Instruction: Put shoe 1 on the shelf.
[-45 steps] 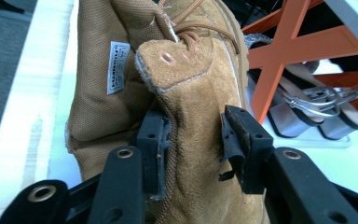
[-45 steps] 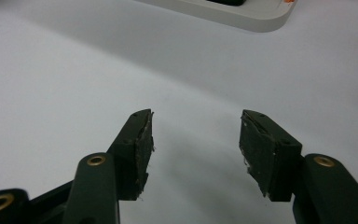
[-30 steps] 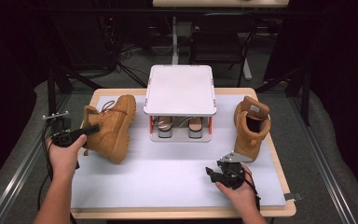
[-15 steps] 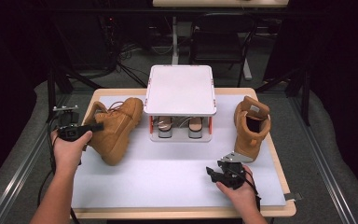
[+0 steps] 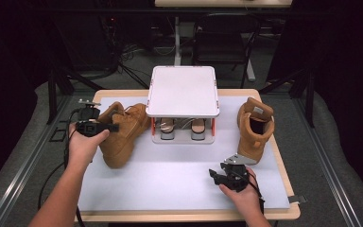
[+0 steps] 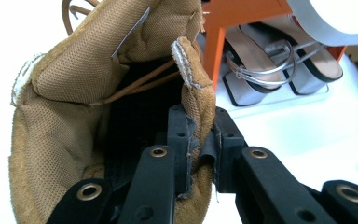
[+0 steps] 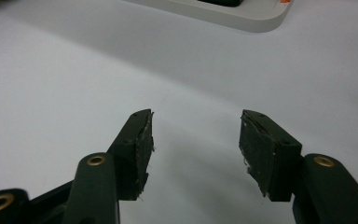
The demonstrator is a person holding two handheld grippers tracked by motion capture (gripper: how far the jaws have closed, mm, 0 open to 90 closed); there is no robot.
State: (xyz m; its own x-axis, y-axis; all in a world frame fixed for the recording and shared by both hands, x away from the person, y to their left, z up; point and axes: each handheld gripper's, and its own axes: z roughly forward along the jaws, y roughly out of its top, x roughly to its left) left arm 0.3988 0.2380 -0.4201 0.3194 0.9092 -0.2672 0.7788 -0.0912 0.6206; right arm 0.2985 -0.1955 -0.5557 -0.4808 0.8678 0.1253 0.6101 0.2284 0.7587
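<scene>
A tan suede boot (image 5: 125,135) leans on the white mat left of the rack, its toe toward the rack. My left gripper (image 5: 112,127) is shut on the boot's collar. In the left gripper view both jaws pinch the padded collar wall (image 6: 196,107), and the boot's dark inside opens to the left. The second tan boot (image 5: 255,130) stands upright at the right of the mat. My right gripper (image 5: 216,175) rests low near the mat's front, jaws open with nothing between them (image 7: 196,135), only bare mat beneath.
A small rack with a white top (image 5: 183,90) and orange legs (image 6: 219,42) stands mid-table, with a pair of silver sandals (image 5: 182,126) on its lower shelf. The white mat (image 5: 170,184) covers a wooden table. Dark chairs and stands lie behind.
My left hand has moved right and away from the person with the boot in its jaws, bringing the boot closer to the rack. The right hand has stayed put.
</scene>
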